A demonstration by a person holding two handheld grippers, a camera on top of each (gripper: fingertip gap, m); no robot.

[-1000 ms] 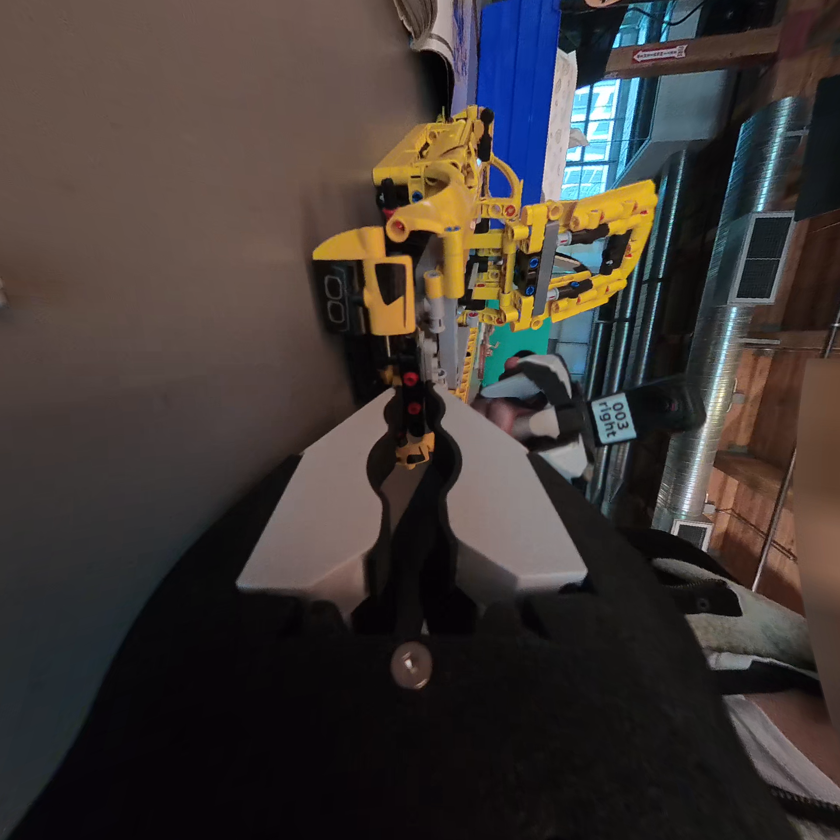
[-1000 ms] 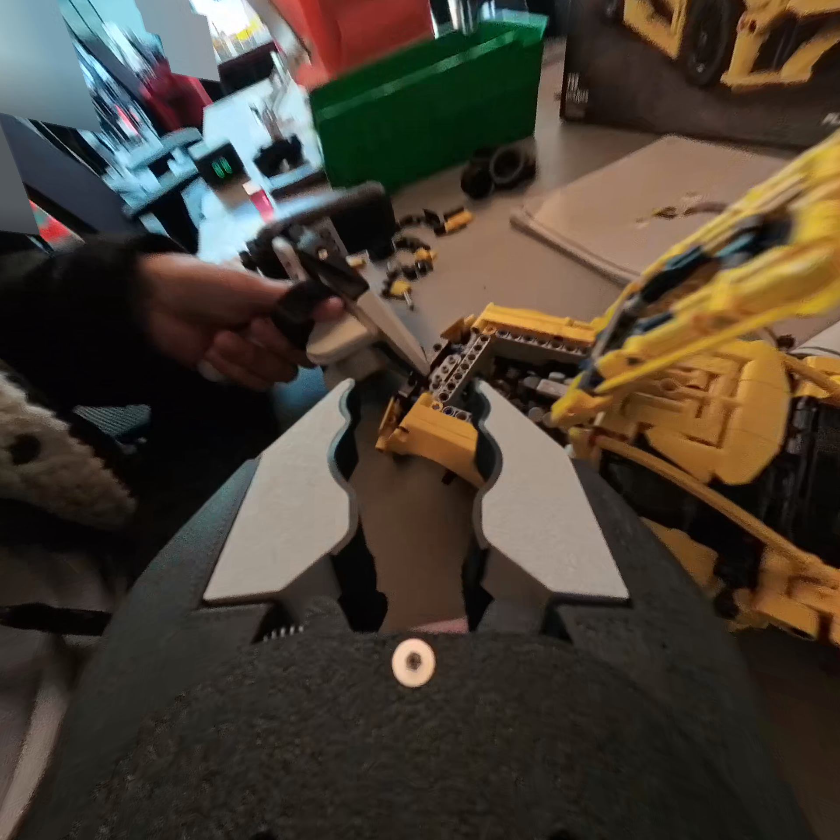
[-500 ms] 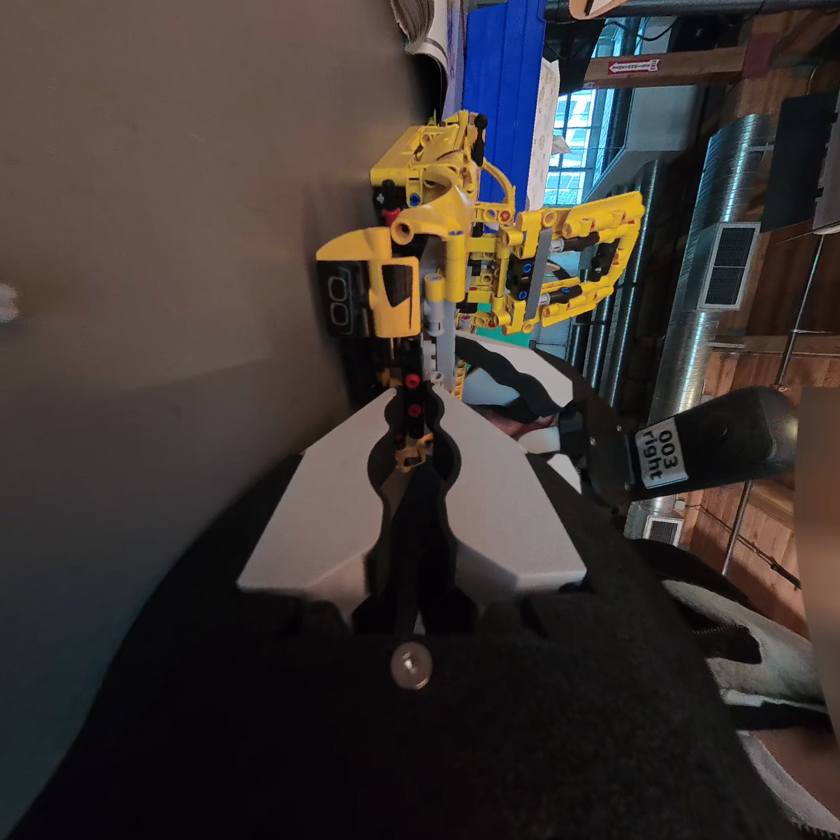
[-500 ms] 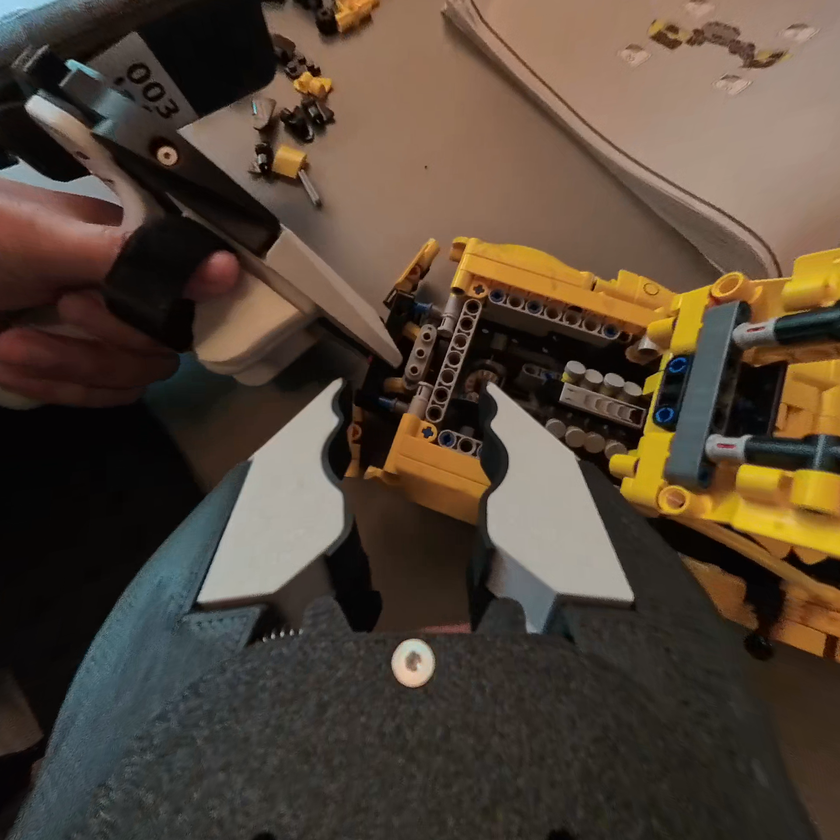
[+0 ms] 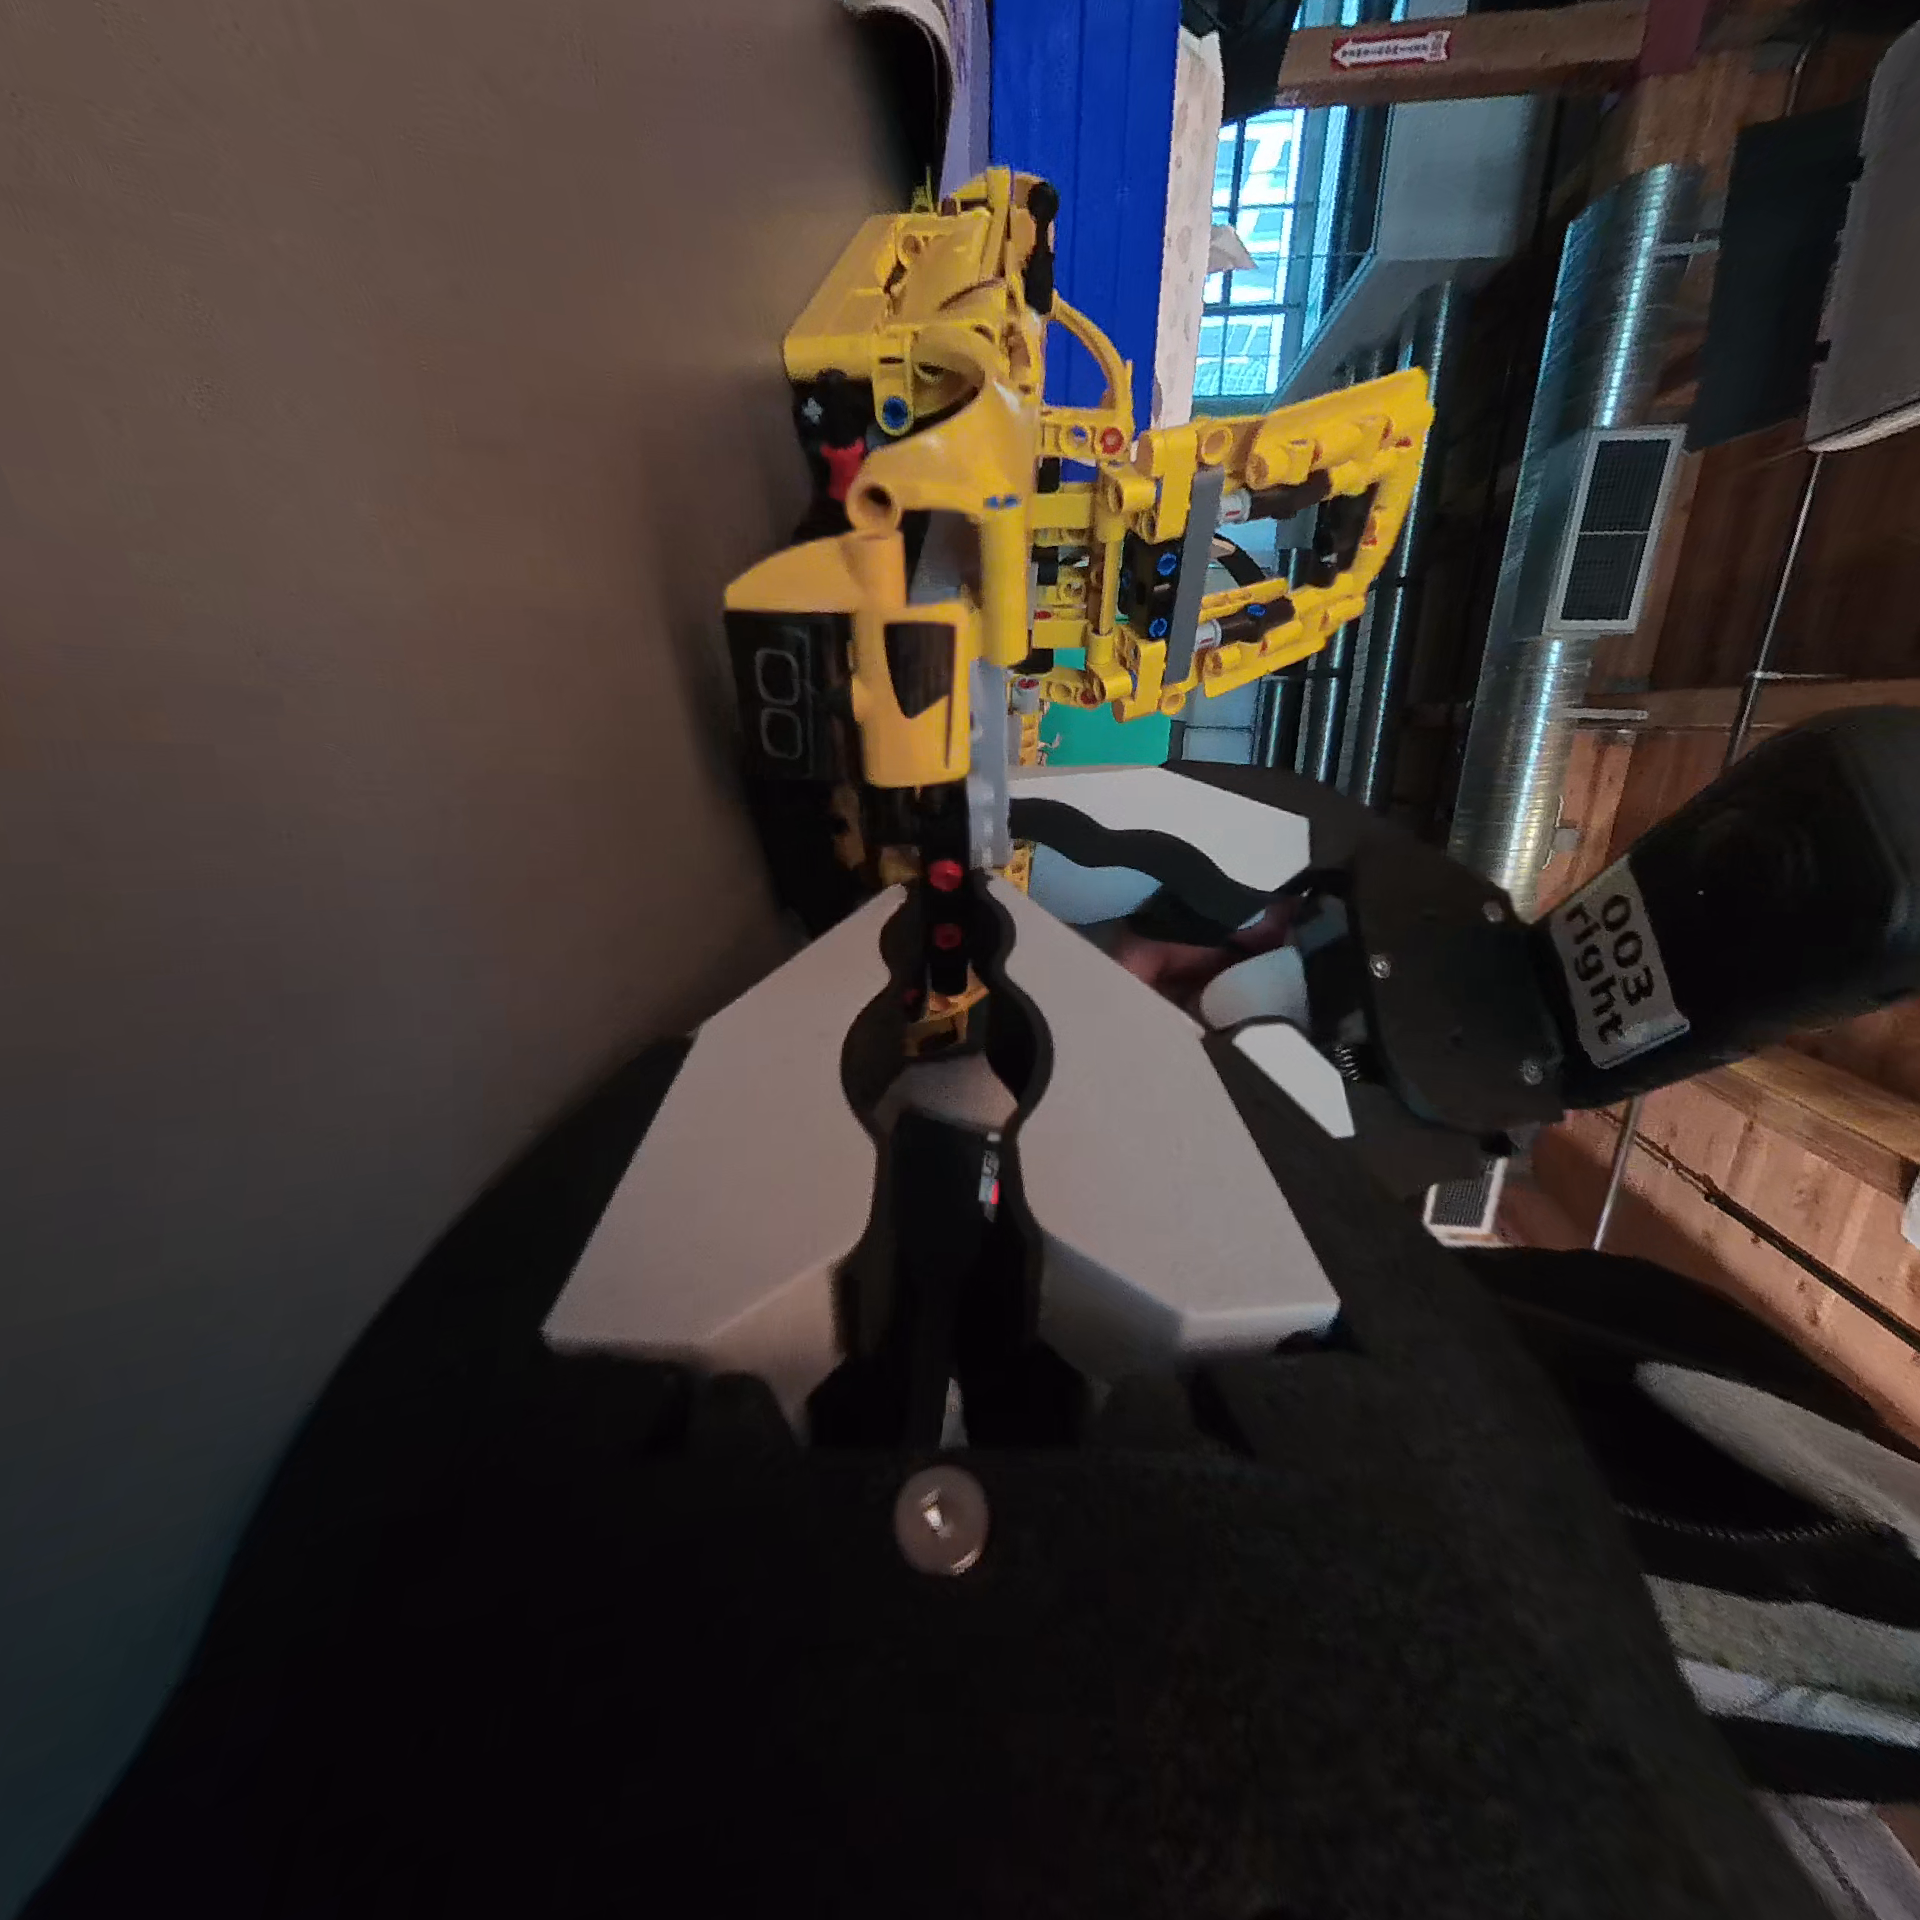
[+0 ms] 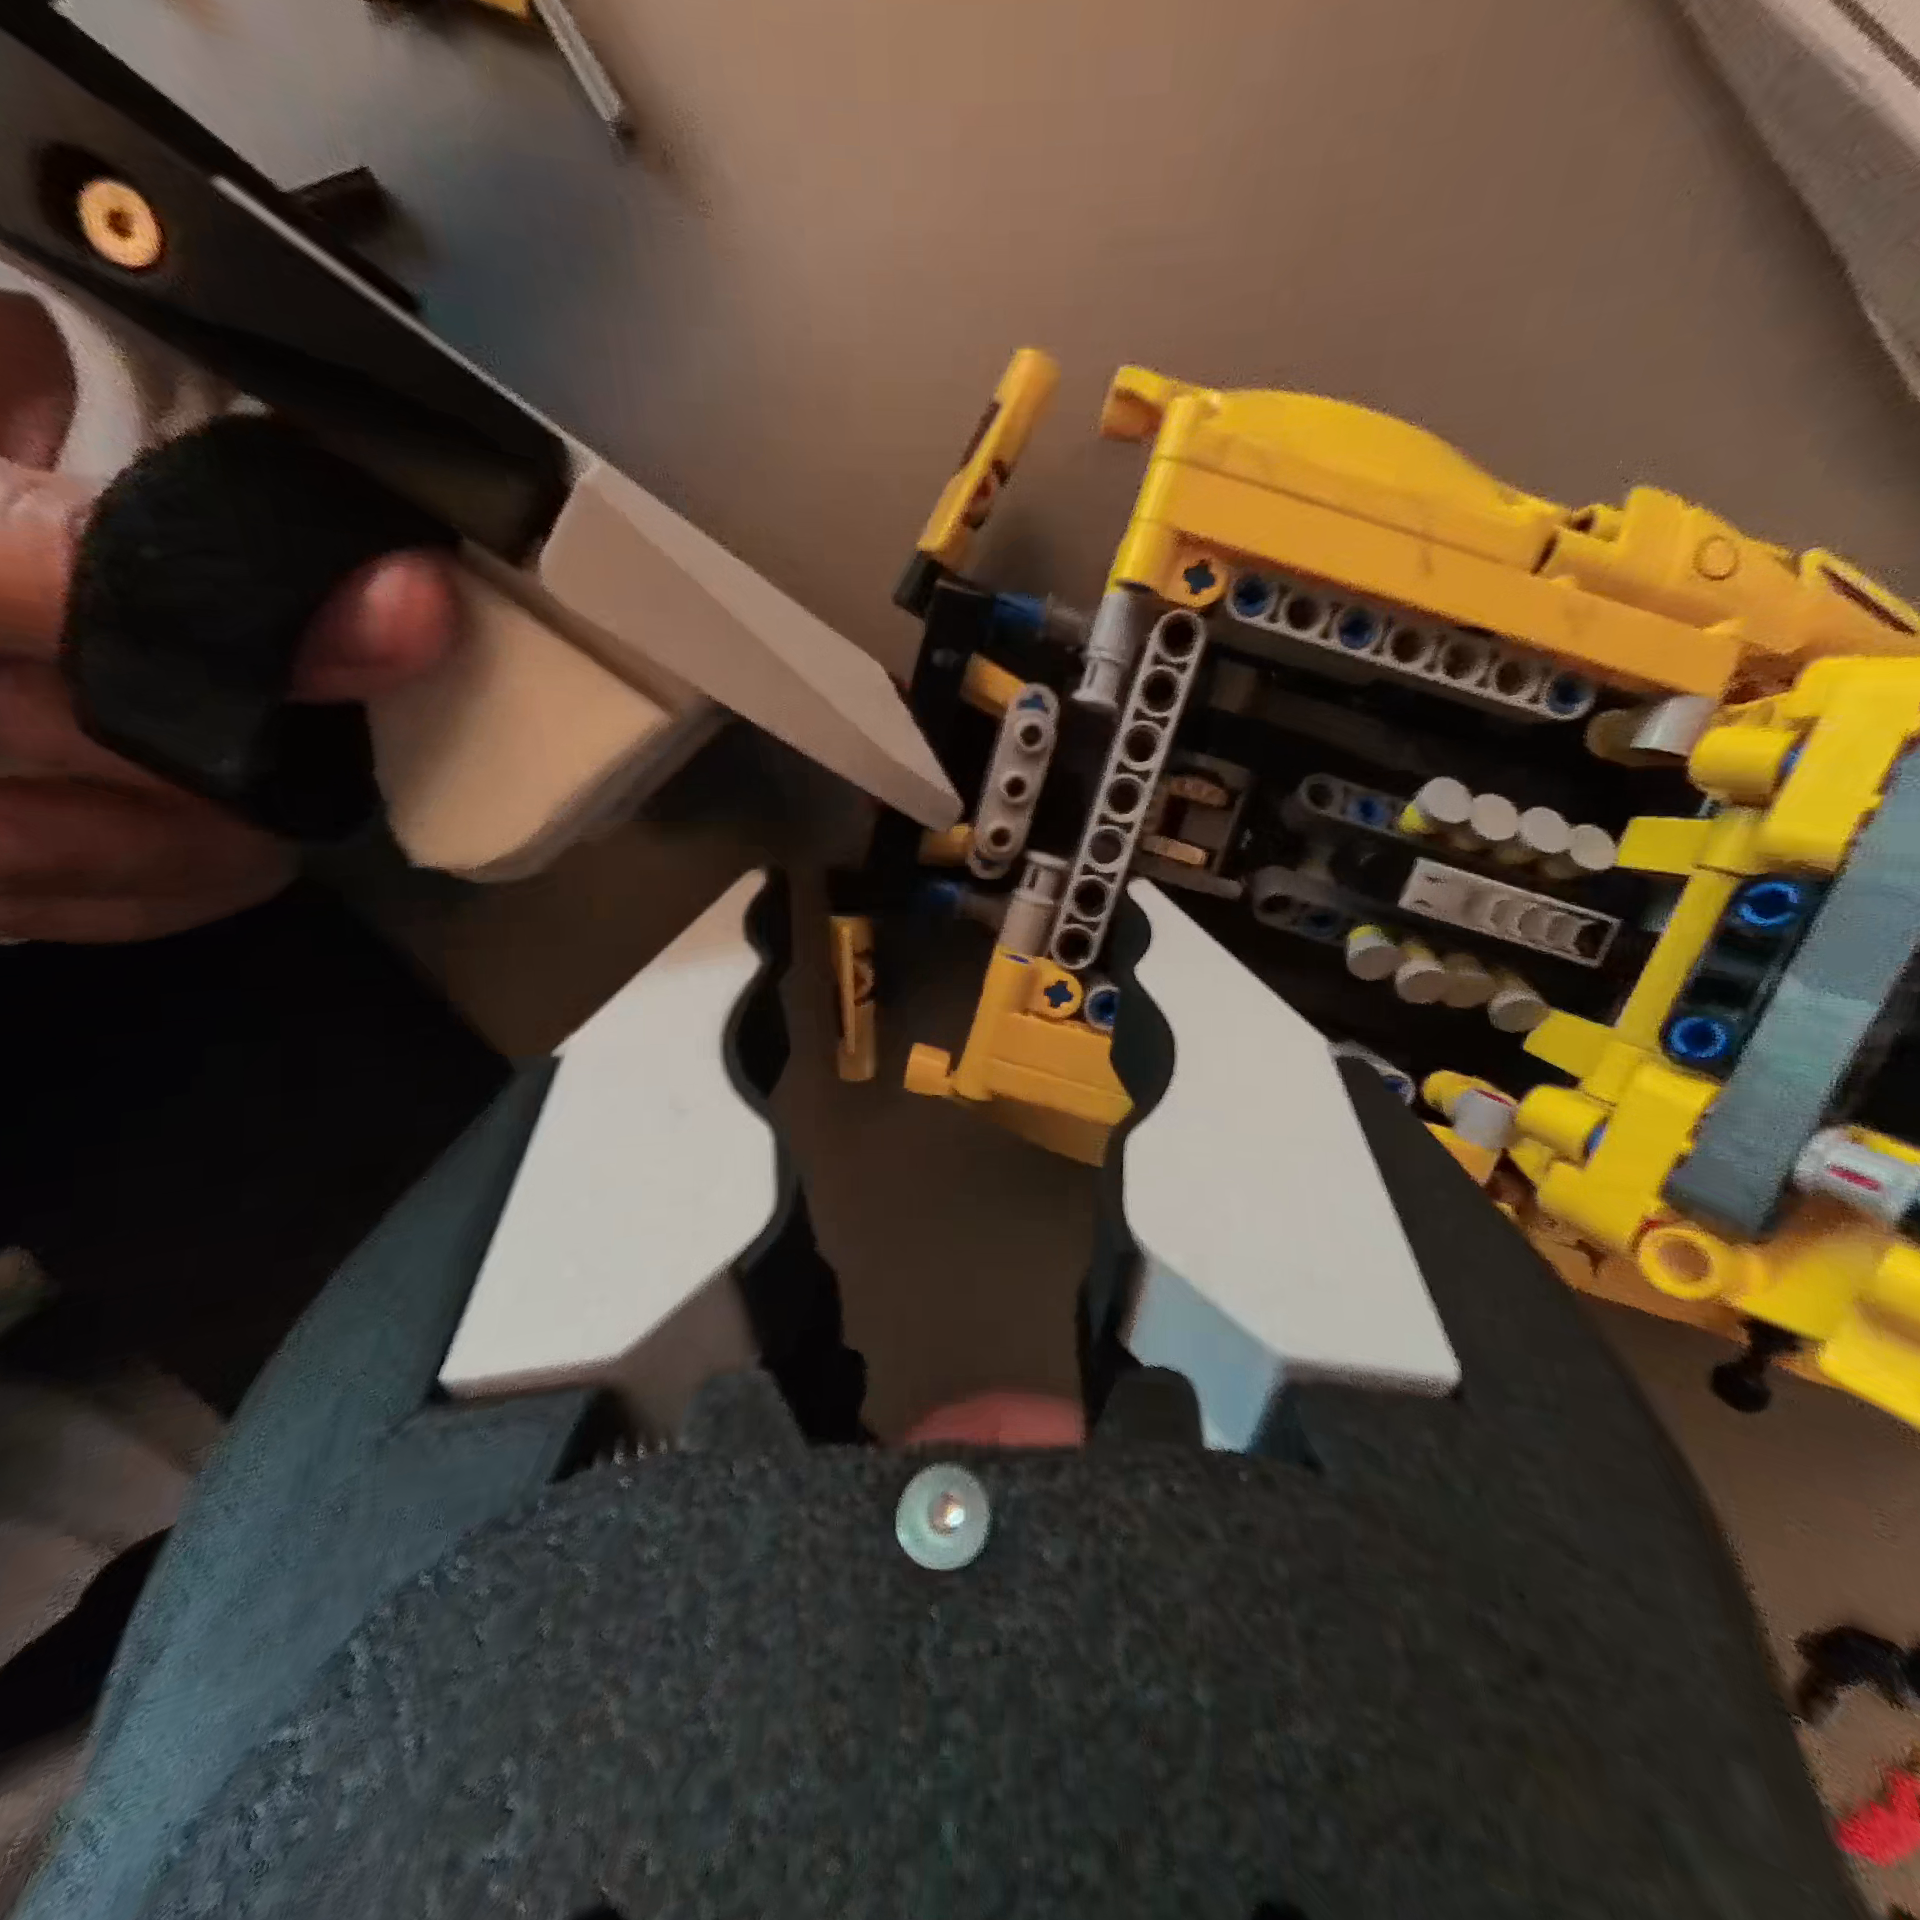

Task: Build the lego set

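The yellow lego car model (image 5: pixel 966 499) lies on the grey table (image 5: pixel 416 520). My left gripper (image 5: pixel 940 914) is shut on a black beam with red pins (image 5: pixel 943 935) at the model's near end. In the right wrist view the model (image 6: pixel 1351 582) shows its open top with grey beams. My right gripper (image 6: pixel 951 904) is open, its jaws either side of the model's yellow end corner (image 6: pixel 1029 1049), touching nothing that I can see. The left gripper's finger (image 6: pixel 748 665), held by a hand (image 6: pixel 62 748), meets the same end. The right gripper also shows in the left wrist view (image 5: pixel 1143 842).
An open booklet (image 6: pixel 1849 156) lies beyond the model at the top right. A few loose small parts (image 6: pixel 1860 1662) lie at the lower right, and a grey axle (image 6: pixel 582 62) at the top. A blue box (image 5: pixel 1081 156) stands behind the model. My left and right fingertips are right by each other. From either gripper's tips it is about 15 centimetres to the grey axle (image 6: pixel 582 62).
My right gripper has moved in toward the model's end and now looks down on it from close up, still open. My left gripper keeps its hold on the model.
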